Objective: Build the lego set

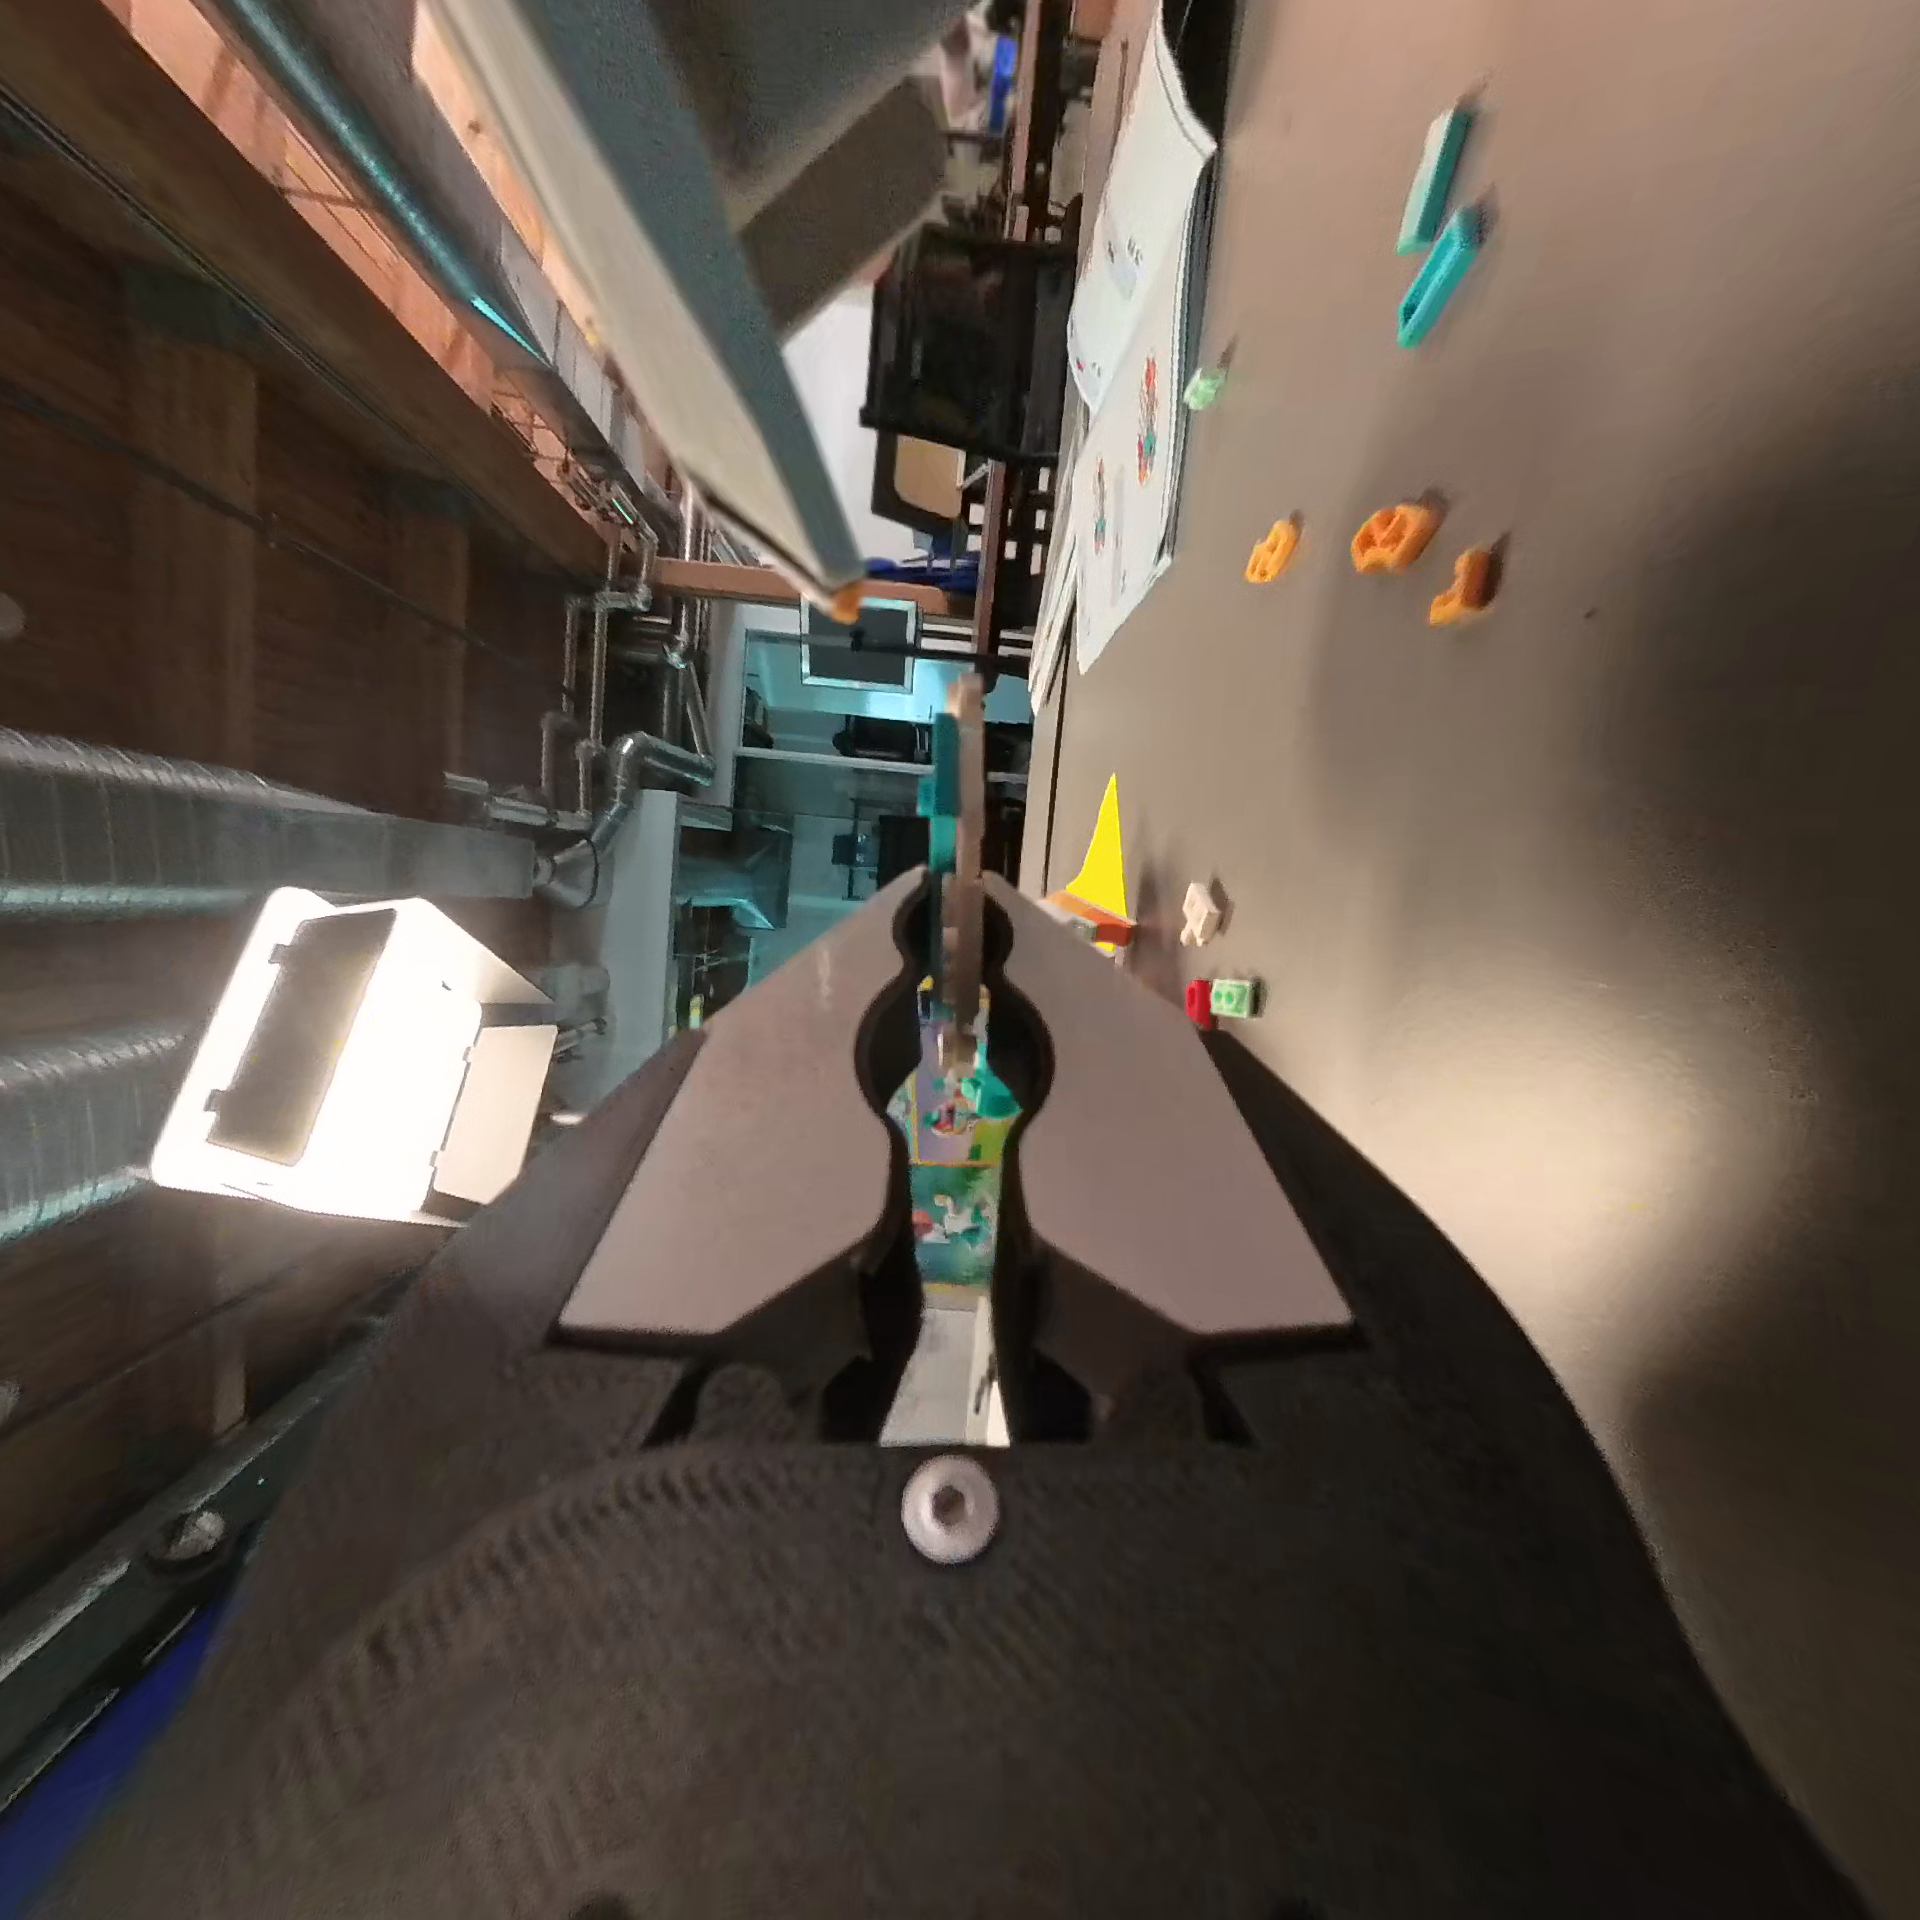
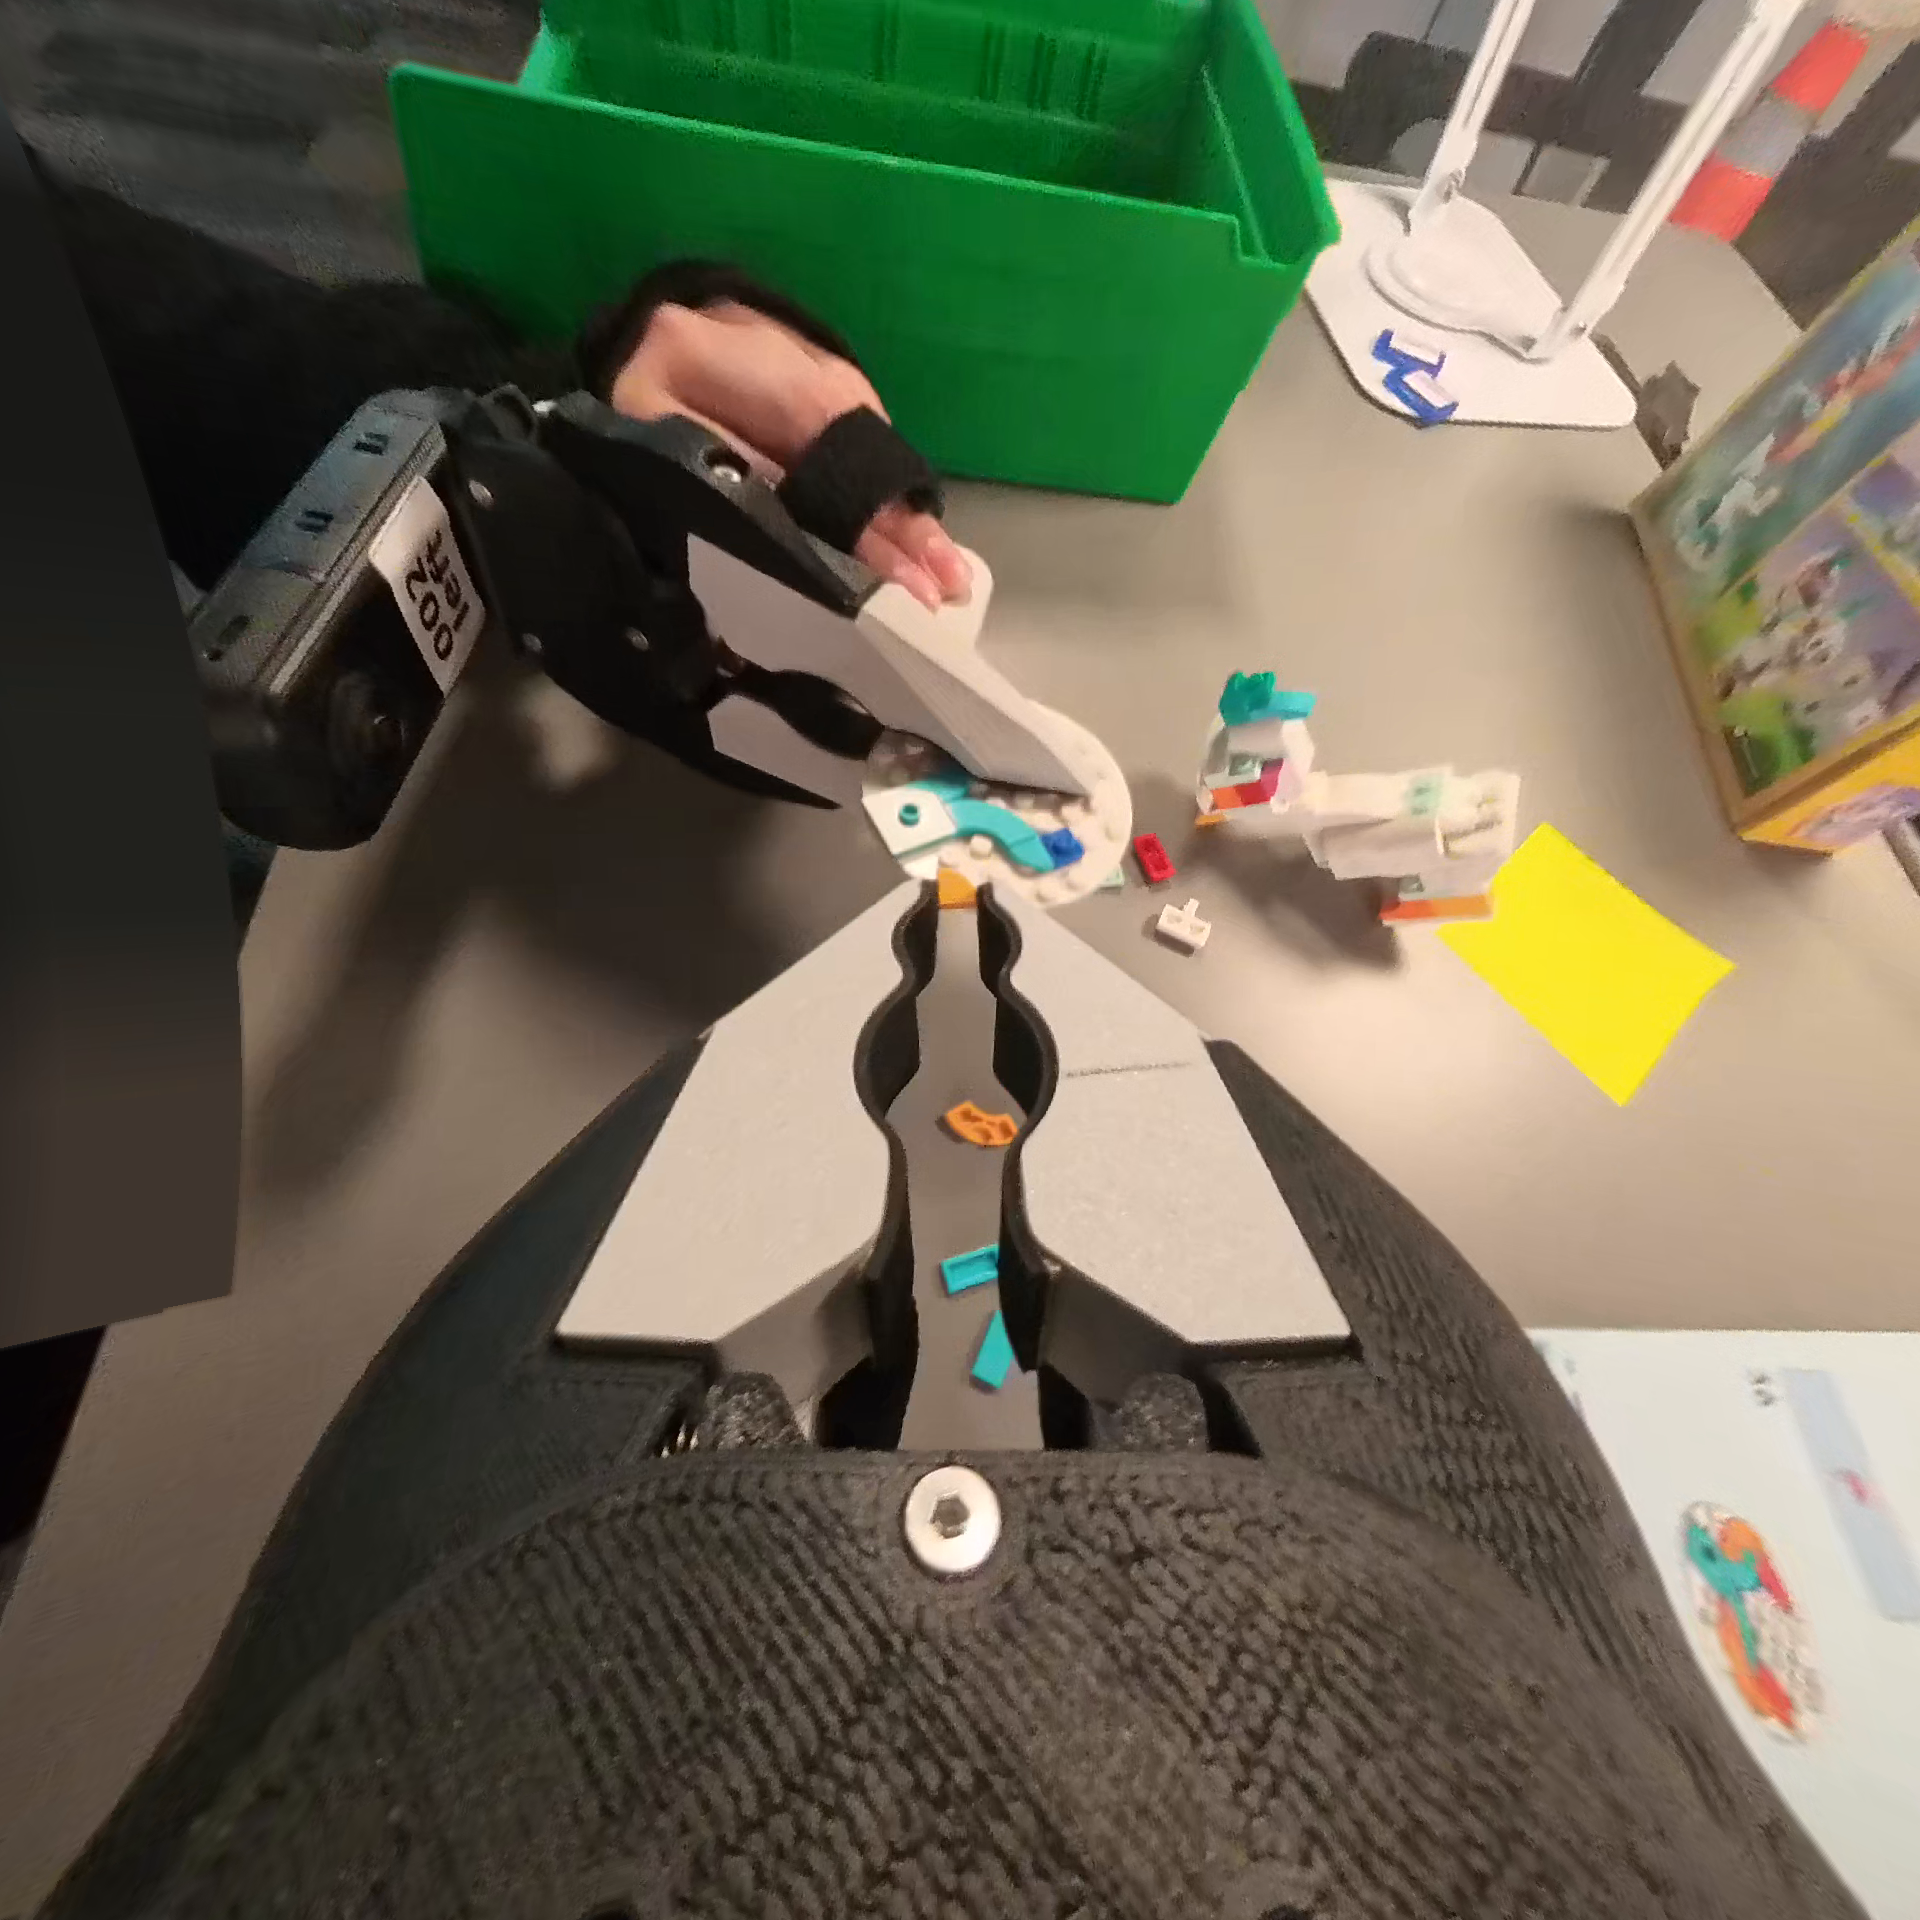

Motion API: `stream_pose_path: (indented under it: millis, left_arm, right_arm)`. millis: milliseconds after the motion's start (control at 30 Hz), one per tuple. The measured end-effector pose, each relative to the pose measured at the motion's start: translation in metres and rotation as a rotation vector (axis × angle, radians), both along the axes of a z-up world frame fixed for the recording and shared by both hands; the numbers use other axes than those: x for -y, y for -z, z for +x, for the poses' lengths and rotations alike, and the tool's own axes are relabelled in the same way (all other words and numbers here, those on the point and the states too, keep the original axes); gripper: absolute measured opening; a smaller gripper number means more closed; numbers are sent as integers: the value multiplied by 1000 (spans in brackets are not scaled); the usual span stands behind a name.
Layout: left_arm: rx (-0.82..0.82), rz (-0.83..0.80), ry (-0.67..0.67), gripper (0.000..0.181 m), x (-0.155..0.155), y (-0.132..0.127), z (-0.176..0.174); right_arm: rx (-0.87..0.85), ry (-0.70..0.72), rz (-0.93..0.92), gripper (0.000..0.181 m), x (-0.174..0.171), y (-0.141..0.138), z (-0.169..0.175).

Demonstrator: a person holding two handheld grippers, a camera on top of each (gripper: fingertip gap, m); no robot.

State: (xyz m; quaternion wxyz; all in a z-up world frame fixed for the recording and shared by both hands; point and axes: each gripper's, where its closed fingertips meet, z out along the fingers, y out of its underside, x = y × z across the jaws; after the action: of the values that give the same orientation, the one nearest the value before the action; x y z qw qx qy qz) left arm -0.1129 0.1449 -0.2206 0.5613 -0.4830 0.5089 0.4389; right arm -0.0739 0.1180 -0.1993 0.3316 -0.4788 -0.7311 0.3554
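Right now the left gripper [image 2: 1039, 774] is clamped on a round white plate [image 2: 1101, 831], jaws closed tight on its rim, w/ teal, blue and grey pieces already stuck on top. In the left wrist view the plate [image 1: 968, 831] shows edge-on between the fingers, so it's prob. held firm as a base for the other tool to press against.

Right gripper [image 2: 951, 909] has its jaws nearly closed on a small orange piece [image 2: 956, 888] pinched at the very tips, right at the plate's near rim. Looks like it's about to go onto the plate; can't tell if they touch yet.

Just beside the plate on the grey tabletop [image 2: 1351, 1143]: a small red brick [image 2: 1151, 858], a small white piece [image 2: 1184, 925], and a built white bird-like model [image 2: 1361, 810], next to a yellow paper square [image 2: 1584, 961]. Nearer the front edge, under the right tool, lie another orange piece [image 2: 979, 1124] and two teal strips [image 2: 971, 1270] — spare parts, I'd guess.

Green bin [image 2: 883, 260] sits toward the far edge, the set's box [image 2: 1808, 623] at the right edge, instruction booklet [image 2: 1766, 1538] at the near right corner
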Motion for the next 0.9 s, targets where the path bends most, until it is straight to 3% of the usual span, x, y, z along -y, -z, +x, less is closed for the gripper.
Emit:
stream_pose_path:
  millis: [900]
  left_arm:
    - [-23, 57, 80, 4, 12, -9, 17]
  right_arm:
    - [159, -128, 158, 9, 12, 8, -8]
